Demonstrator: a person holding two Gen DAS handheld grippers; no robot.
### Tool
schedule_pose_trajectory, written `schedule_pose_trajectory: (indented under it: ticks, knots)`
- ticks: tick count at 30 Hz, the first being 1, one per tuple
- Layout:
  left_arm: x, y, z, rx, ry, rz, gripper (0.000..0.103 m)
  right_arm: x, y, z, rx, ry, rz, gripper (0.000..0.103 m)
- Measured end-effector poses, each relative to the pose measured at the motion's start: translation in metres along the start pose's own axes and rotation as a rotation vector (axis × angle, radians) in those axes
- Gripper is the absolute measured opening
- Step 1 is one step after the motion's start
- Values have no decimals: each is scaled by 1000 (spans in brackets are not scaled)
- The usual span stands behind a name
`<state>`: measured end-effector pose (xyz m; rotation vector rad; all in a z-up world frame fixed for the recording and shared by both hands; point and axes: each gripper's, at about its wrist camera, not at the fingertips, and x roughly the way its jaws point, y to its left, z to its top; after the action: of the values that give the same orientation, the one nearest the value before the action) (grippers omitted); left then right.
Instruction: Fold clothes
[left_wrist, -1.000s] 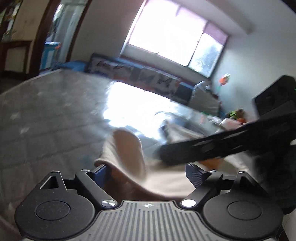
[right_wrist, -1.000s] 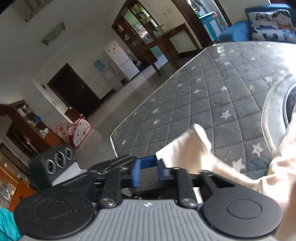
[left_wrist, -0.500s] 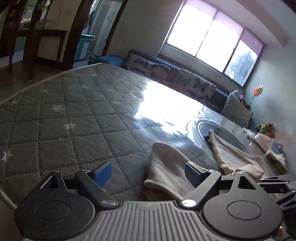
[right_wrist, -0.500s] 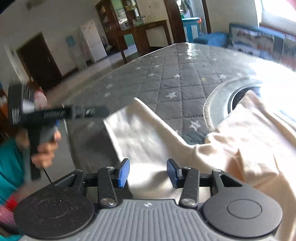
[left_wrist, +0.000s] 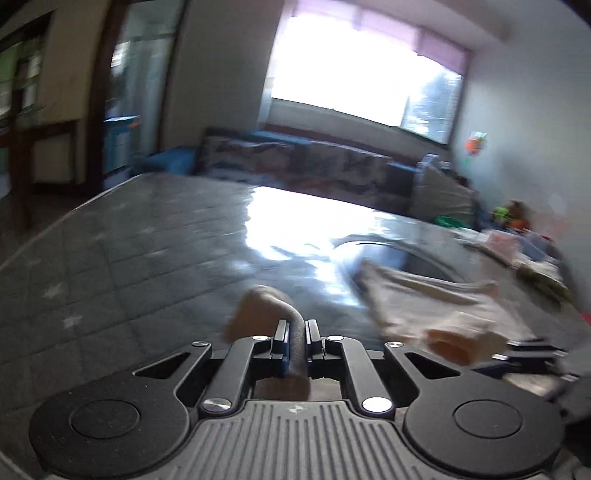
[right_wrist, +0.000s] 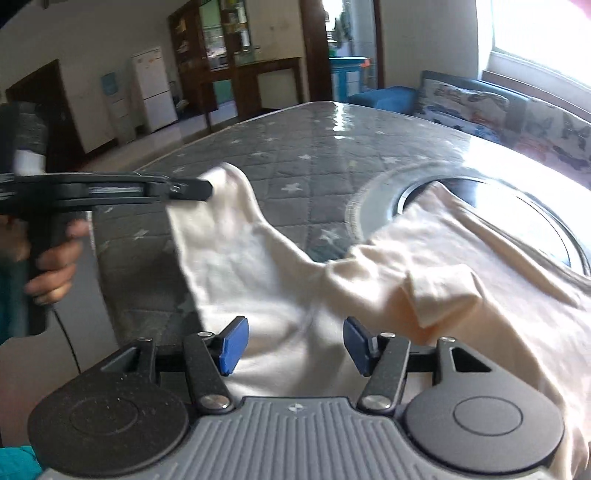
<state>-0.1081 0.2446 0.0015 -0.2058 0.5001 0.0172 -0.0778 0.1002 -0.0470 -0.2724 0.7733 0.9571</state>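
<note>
Your left gripper (left_wrist: 295, 330) pinches one corner of the cream shirt (right_wrist: 424, 280) at nine o'clock in the right wrist view, while your right gripper (right_wrist: 293, 341) gapes wide over the shirt spread across the star-quilted mattress (right_wrist: 295, 155), jaws touching nothing.

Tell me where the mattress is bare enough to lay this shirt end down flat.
Bare quilted mattress lies beyond the shirt, between the end pinched in the left tool and the round metal ring. The far corner toward the sofa is also bare. Crowded: the ring's right side, under bunched shirt, and the near edge around the open right tool.
</note>
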Motion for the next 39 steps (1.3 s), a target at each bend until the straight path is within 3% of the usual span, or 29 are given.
schedule_pose_trajectory:
  ticks: [3, 5, 7, 12, 17, 19, 21, 23, 27, 34, 39]
  knots:
    - [-1, -34, -11, 94, 38, -141, 12, 3, -9, -6, 39, 4, -19, 63]
    - [3, -48, -20, 129, 71, -204, 21, 2, -11, -8, 45, -3, -20, 65]
    - [4, -53, -25, 146, 79, -189, 28, 3, -10, -10, 37, -7, -22, 71]
    - [-7, -29, -20, 75, 51, -129, 46, 6, -4, -13, 5, -10, -32, 84]
    - [10, -25, -19, 53, 98, -79, 54, 10, 3, -15, -17, -9, -38, 94]
    - [21, -27, -21, 58, 120, -61, 45, 12, 6, -15, -25, -5, -40, 98]
    - [27, -31, -25, 87, 122, -67, 25, 14, 9, -15, -31, 4, -37, 103]
    - [28, -36, -27, 132, 109, -42, 15, 15, 12, -16, -42, 7, -44, 103]
    - [20, -14, -16, 73, 64, 41, 10, 17, 13, -16, -46, 11, -49, 103]
    - [9, 50, 9, -38, -30, 282, 8, 19, 15, -15, -69, 29, -56, 103]
    - [19, 77, 10, -35, -28, 413, 8, 11, 17, -6, -38, 14, -23, 103]
